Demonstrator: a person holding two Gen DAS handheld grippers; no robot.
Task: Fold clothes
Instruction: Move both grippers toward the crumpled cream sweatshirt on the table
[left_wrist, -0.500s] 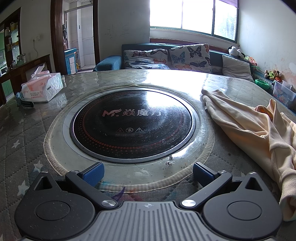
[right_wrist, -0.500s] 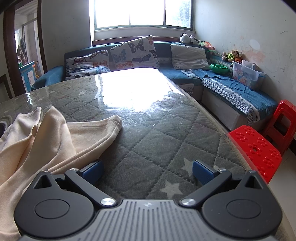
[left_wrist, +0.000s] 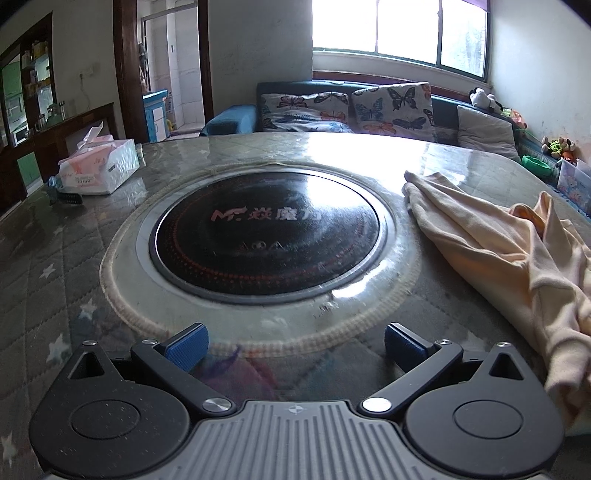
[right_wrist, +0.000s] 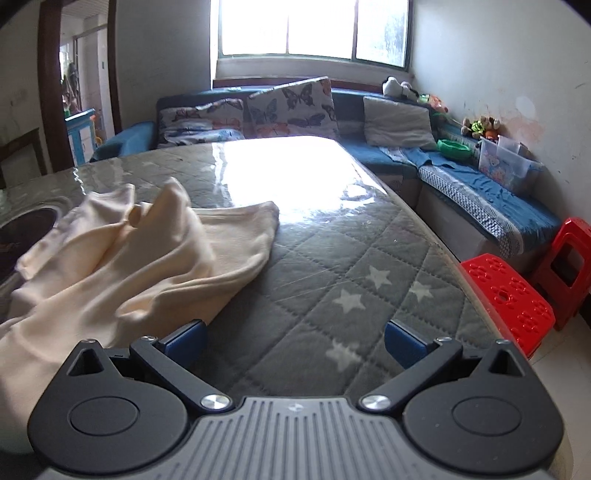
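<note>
There is one garment (left_wrist: 509, 258), cream-coloured and crumpled, lying on the surface (right_wrist: 332, 266) to the right of the round black cooktop (left_wrist: 266, 236). There are two grippers. The left gripper (left_wrist: 295, 345) hangs over the near edge of the cooktop ring with its jaws wide and nothing between them. The right gripper (right_wrist: 295, 341) also has wide, empty jaws; its left pad is just beside the garment's hem, and contact I cannot tell. The garment is cut off at the frame edge in both views. Only the left view shows one tissue pack (left_wrist: 99, 170); only the right view shows two red stools (right_wrist: 509, 295).
</note>
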